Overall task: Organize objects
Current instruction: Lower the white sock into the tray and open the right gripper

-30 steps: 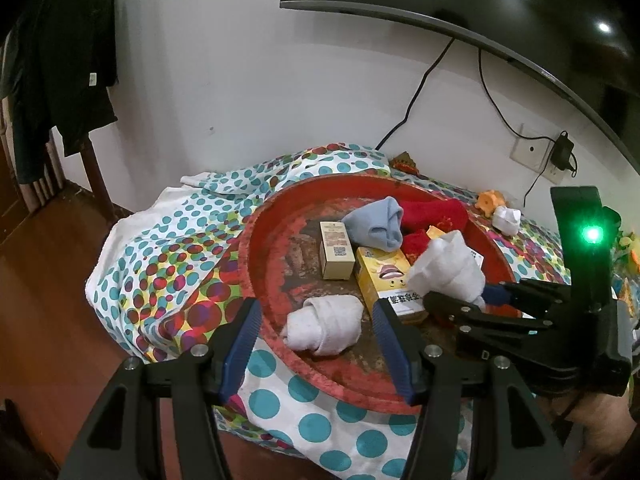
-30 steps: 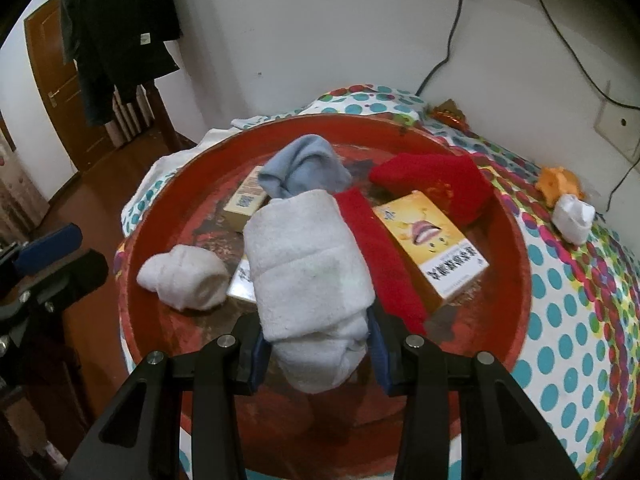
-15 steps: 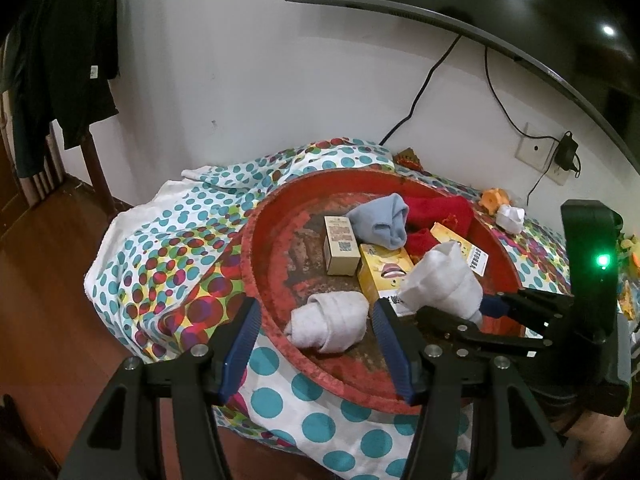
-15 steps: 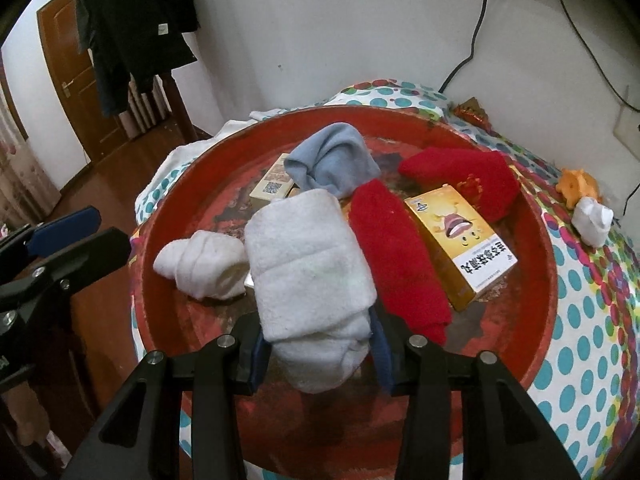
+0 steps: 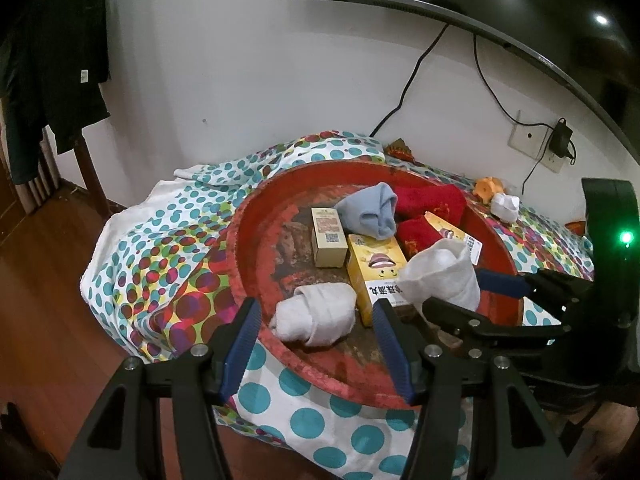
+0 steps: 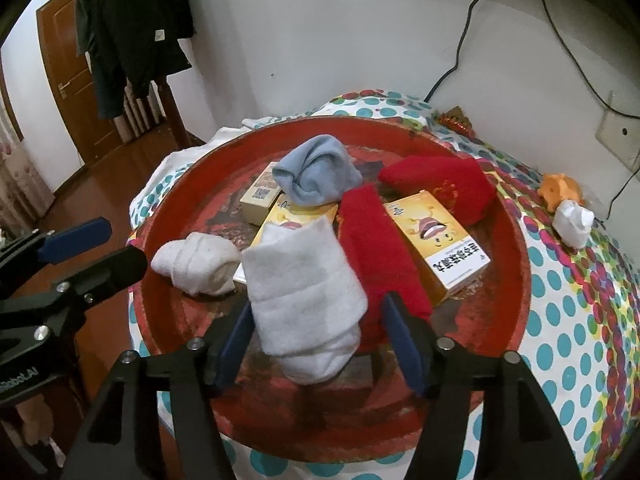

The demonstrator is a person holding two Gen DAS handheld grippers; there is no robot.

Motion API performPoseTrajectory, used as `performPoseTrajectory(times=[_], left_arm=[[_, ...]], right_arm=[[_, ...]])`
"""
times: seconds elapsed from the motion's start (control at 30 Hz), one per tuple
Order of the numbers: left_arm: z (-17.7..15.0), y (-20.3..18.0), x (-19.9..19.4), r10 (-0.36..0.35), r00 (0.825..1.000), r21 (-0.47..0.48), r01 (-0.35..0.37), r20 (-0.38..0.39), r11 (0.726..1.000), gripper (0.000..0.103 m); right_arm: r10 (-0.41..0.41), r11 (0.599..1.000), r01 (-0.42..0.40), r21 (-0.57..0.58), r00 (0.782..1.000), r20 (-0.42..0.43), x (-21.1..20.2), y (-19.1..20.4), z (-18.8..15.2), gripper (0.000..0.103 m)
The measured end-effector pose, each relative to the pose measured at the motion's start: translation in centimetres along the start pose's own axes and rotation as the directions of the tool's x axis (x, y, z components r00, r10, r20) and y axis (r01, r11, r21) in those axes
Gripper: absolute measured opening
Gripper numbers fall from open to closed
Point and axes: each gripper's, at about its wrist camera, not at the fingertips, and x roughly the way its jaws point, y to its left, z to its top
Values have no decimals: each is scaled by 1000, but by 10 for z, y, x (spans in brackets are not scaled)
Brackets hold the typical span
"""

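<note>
Fingers (image 6: 404,344) of the right gripper (image 6: 316,340) have just been opening: compared with a second ago, when the pads clamped the rolled white towel (image 6: 304,292), a gap now shows on each side of the roll, widest at the right pad. The towel lies between the jaws, its lower end on the floor of the red tray (image 6: 516,236), its upper end leaning over a yellow box (image 6: 296,212) and against the red cloth (image 6: 380,256). Judged from this, the towel is released into the tray and that placement is done; the gripper is free to back out.

Left gripper (image 5: 316,344) is unchanged: jaws well apart, nothing between them, hovering over the near rim by the second white roll (image 5: 316,314).

Limits of view:
- Left pad contact with the towel cannot be ruled out; the roll bulges over that pad
- The towel hides most of the yellow box beneath it
- The grey-blue cloth (image 6: 316,176) covers part of the small beige box (image 6: 260,196)
- The orange toy (image 6: 560,192) and the white object (image 6: 572,220) on the dotted cloth (image 6: 568,320) are too small to identify
- The far-side tray floor is hidden behind the pile
</note>
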Motion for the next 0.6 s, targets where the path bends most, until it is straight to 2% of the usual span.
performPoseTrajectory(times=[0.2, 0.27, 0.43, 0.6], left_arm=[[-1, -6, 1, 6, 1000, 20, -6, 1, 1000, 59], [-2, -7, 3, 3, 1000, 22, -3, -8, 1000, 59], [-4, -13, 5, 5, 1000, 42, -5, -9, 999, 59], [-7, -19, 7, 11, 1000, 64, -10, -10, 998, 59]], right_arm=[[22, 999, -24, 37, 998, 56, -21, -12, 3, 71], [13, 998, -18, 56, 996, 85, -30, -21, 5, 77], [-51, 993, 36, 116, 990, 131, -46, -59, 6, 79], [-165, 966, 137, 217, 980, 115, -40, -125, 1, 79]])
